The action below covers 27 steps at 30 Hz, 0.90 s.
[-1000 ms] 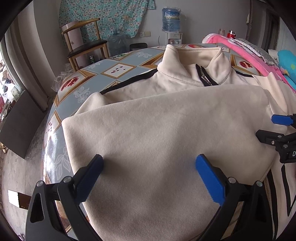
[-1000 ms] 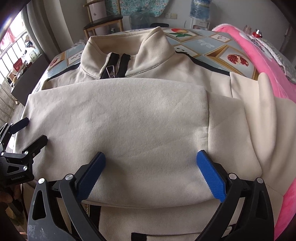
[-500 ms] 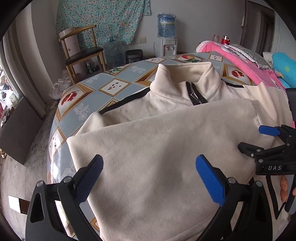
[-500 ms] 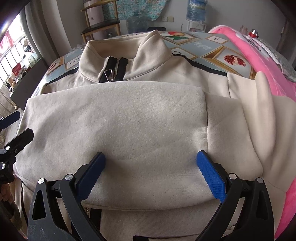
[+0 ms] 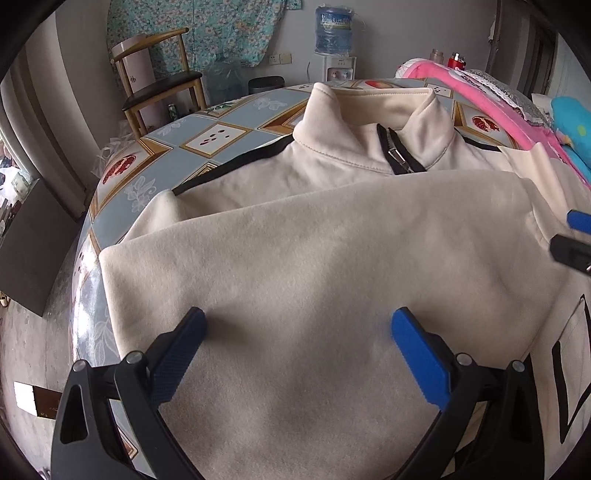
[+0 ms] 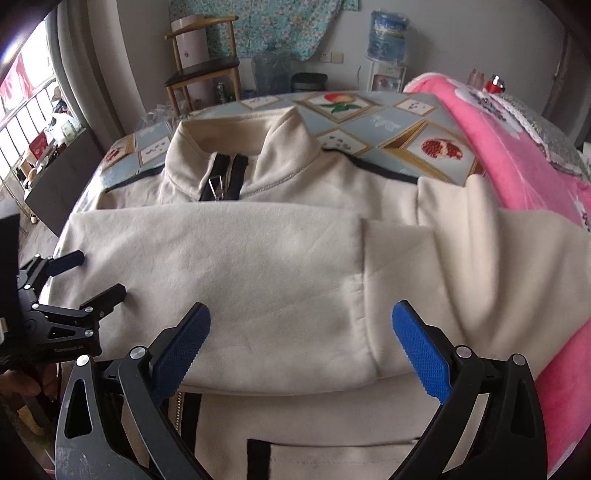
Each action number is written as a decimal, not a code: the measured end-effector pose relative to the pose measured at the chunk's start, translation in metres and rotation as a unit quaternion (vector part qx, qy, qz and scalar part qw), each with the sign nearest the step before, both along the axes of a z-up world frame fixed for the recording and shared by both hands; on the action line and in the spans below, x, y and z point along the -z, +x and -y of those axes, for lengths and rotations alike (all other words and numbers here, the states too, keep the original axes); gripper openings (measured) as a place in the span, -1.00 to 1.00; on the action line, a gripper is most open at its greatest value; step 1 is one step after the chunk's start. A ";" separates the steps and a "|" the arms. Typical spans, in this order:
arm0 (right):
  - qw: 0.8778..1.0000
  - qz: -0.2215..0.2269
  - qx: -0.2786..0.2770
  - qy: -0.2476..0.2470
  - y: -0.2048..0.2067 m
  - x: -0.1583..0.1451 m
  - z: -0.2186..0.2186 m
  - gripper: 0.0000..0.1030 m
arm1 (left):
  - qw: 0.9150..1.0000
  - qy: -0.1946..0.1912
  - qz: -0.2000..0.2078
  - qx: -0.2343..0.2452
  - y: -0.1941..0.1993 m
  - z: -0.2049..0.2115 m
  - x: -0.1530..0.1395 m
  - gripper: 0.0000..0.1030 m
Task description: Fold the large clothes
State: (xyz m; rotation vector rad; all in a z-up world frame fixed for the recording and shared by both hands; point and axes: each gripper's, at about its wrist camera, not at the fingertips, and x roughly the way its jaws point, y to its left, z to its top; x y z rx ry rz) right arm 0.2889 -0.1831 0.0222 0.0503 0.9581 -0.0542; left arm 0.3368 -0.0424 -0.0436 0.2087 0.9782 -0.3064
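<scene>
This is a room in somebody's home. A wooden chair (image 5: 159, 85) stands by the wall in the upper left of the frame, under a flowery cloth (image 5: 192, 33) hanging there. A water dispenser (image 5: 334, 48) with a big blue bottle sits at the top middle. The worktop (image 5: 221, 136) has a cloth with fruit pictures, and a pink blanket (image 6: 517, 147) lies at the right.

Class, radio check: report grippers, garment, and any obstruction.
Left gripper open, right gripper open, both over cloth. Cream jacket on table, sleeves folded across. Pink blanket crowds the right sleeve side.
</scene>
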 end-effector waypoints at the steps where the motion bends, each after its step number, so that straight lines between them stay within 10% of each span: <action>1: 1.000 0.007 0.003 0.004 -0.004 -0.009 0.010 0.86 | 1.000 0.001 -0.002 0.000 0.000 -0.001 -0.001 0.92; 13: 0.972 0.065 0.226 0.025 -0.045 -0.087 0.257 0.85 | 1.000 -0.002 -0.006 0.000 -0.001 -0.003 -0.002 0.92; 27: 0.883 0.020 0.420 0.210 -0.085 -0.012 0.483 0.46 | 1.000 -0.004 -0.004 0.000 -0.001 -0.004 -0.001 0.92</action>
